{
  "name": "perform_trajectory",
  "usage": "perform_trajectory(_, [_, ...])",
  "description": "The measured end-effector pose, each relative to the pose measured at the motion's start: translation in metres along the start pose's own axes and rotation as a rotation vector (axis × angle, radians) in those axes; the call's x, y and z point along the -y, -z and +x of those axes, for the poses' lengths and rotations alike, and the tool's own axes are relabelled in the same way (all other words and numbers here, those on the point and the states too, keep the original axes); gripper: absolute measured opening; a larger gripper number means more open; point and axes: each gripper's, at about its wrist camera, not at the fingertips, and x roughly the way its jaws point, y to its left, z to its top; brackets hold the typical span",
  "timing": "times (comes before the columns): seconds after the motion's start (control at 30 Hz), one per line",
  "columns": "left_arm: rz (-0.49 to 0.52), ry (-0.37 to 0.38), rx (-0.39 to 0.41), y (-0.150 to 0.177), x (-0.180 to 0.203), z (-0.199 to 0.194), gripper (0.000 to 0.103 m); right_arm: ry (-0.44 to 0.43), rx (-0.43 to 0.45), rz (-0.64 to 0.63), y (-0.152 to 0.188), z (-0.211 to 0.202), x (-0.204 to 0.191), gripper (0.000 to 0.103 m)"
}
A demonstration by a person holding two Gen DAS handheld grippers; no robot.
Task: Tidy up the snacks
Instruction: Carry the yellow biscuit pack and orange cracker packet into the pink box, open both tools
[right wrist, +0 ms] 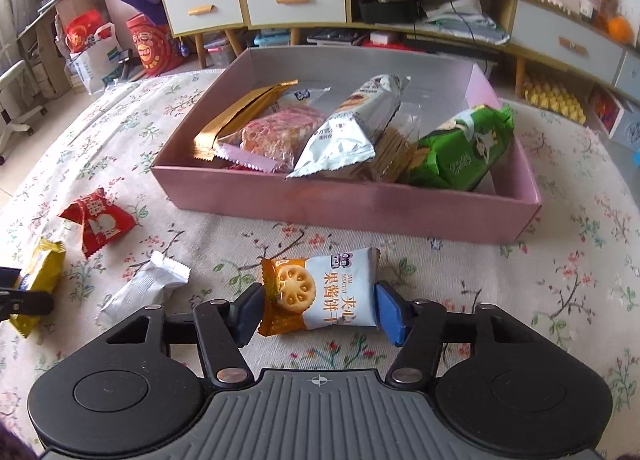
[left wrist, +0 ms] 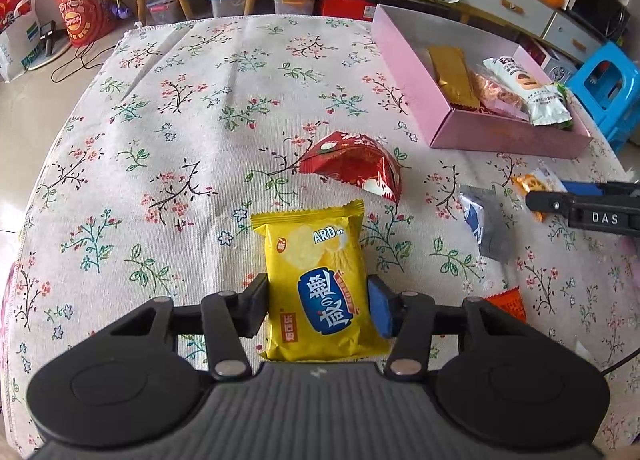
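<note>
Chip packet (left wrist: 320,284) between left tool (left wrist: 318,310) fingers; triangular packet (left wrist: 354,166) beyond; box (left wrist: 404,72) far right.

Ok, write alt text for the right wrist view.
The right tongs straddle a jam biscuit packet on the floral tablecloth, the pads at its two ends. Behind it sits a pink box of snacks; a silver packet and red packet lie left.

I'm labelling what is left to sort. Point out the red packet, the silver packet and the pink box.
red packet (right wrist: 100,225), right wrist view, on its front face.
silver packet (right wrist: 138,292), right wrist view, mid-wrapper.
pink box (right wrist: 344,206), right wrist view, on its near wall.
</note>
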Motion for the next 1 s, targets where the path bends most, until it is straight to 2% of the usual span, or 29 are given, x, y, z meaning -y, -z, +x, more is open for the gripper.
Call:
perform_trajectory(0.57, [-0.026,0.019,0.033,-0.012,0.004,-0.008,0.047,-0.128,-0.125,0.207,0.001,-0.023,0.019,0.058])
perform_trajectory(0.87, [-0.054,0.046,0.066,-0.026,0.012,-0.014,0.047,-0.192,-0.099,0.276,-0.007,-0.048,0.028,0.058])
perform_trajectory(1.0, [-0.068,0.063,0.097,-0.038,0.019,-0.017,0.047,-0.221,-0.061,0.312,-0.015,-0.06,0.034,0.058])
